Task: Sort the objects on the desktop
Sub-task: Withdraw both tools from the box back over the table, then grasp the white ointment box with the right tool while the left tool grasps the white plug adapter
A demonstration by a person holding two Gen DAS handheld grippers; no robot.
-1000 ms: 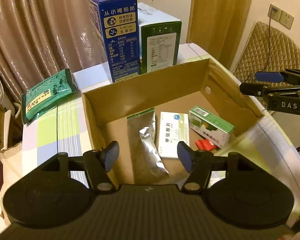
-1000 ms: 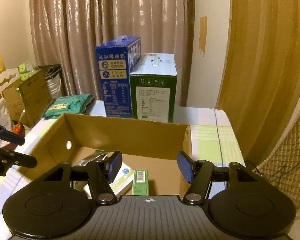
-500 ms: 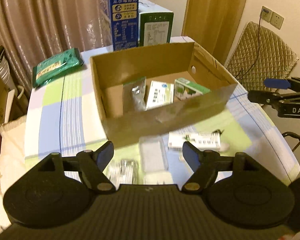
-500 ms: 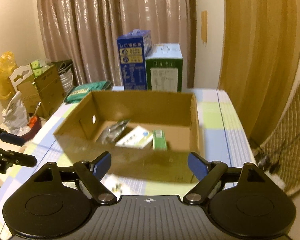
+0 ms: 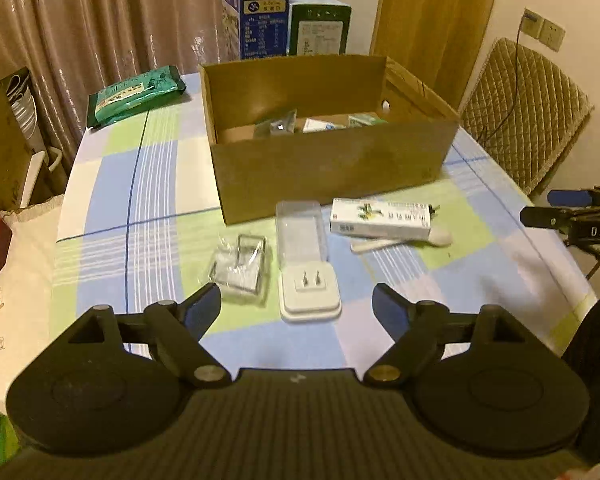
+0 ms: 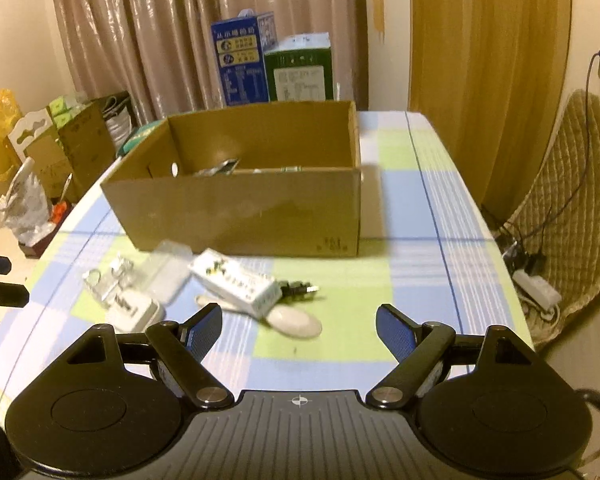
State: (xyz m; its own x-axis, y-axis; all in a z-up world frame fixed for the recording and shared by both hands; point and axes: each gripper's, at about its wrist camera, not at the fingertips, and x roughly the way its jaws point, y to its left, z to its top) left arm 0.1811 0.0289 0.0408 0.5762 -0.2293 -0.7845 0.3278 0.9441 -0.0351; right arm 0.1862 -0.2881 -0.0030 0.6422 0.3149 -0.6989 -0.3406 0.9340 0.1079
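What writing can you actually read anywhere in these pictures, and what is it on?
"DAS": white letters on the right claw, seen at the edge of the left view.
Blue carton: yellow label bands with Chinese characters, too small to read.
Green carton: white panel, unreadable.
White medicine box: print blurred.
Cardboard box: dark stamp, illegible.

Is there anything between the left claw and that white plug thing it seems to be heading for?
Nothing visible. The left gripper has just been opening its jaws, nothing between them, and the plug lies bare on the tablecloth just ahead. A clear case lies right behind the plug and a crinkled clear packet beside it.
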